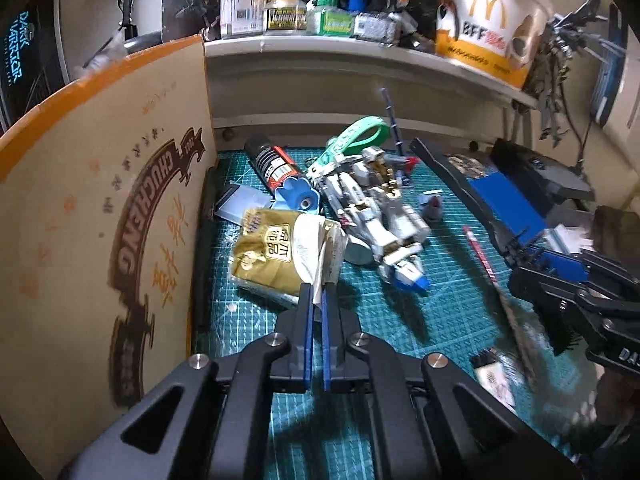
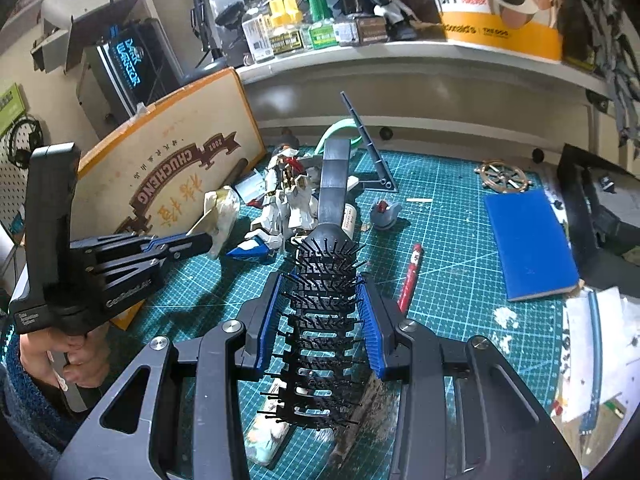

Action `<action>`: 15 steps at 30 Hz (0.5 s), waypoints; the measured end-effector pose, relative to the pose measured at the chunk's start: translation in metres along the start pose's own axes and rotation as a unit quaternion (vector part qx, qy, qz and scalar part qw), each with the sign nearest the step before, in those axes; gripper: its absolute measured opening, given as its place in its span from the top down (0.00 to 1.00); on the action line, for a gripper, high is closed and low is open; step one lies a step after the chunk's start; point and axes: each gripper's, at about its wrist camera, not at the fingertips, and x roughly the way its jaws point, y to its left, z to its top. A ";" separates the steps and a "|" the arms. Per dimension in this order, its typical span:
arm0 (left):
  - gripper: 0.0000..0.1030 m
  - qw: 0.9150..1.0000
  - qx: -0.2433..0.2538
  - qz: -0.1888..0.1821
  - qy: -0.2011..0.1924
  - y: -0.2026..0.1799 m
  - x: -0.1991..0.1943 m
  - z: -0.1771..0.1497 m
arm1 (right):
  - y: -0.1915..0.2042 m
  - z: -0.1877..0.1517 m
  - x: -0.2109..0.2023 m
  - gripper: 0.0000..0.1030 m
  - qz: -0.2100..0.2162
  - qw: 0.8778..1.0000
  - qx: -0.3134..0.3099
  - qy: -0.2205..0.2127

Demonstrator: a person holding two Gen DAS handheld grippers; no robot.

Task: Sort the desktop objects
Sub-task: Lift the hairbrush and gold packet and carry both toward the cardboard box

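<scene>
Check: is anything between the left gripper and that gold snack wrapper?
Nothing visible. The left gripper is already pinched on the white torn edge of the gold snack wrapper, which lies beside the cardboard box.

Shelf [image 1: 320,46], white, above the counter: a row of small bottles [image 1: 284,8] with yellow and green caps; model robot figures behind them, partly hidden; a large printed paper bucket [image 1: 486,20], white over orange, with golden arches and a cartoon dog. Dark winged model [image 1: 560,76], hanging at the shelf's right end. Black box [image 2: 128,60] lettered "DARK WARRIOR", far left, beyond the cardboard. Pegboard [image 2: 16,176], far left edge, headphones hung on it.
</scene>
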 end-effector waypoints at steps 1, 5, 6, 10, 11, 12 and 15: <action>0.97 1.000 0.004 0.000 -0.004 -0.001 -0.006 0.003 | 0.001 -0.001 -0.004 0.66 -0.002 1.000 0.001 -0.003; 0.98 1.000 0.010 -0.004 -0.018 -0.002 -0.022 0.013 | 0.007 -0.004 -0.020 0.66 -0.007 1.000 0.007 -0.017; 0.98 1.000 0.011 -0.005 -0.022 -0.001 -0.026 0.014 | 0.009 -0.005 -0.024 0.66 -0.007 1.000 0.011 -0.022; 1.00 0.999 0.014 -0.016 -0.033 0.009 -0.037 0.027 | 0.019 -0.007 -0.043 0.66 -0.010 0.999 0.016 -0.037; 1.00 0.999 0.015 -0.018 -0.035 0.011 -0.040 0.030 | 0.022 -0.007 -0.048 0.66 -0.011 0.999 0.016 -0.040; 1.00 0.999 0.016 -0.021 -0.038 0.014 -0.043 0.033 | 0.024 -0.008 -0.052 0.66 -0.012 0.999 0.015 -0.043; 1.00 0.998 0.018 -0.029 -0.046 0.021 -0.051 0.043 | 0.035 -0.007 -0.069 0.66 -0.017 0.998 0.013 -0.056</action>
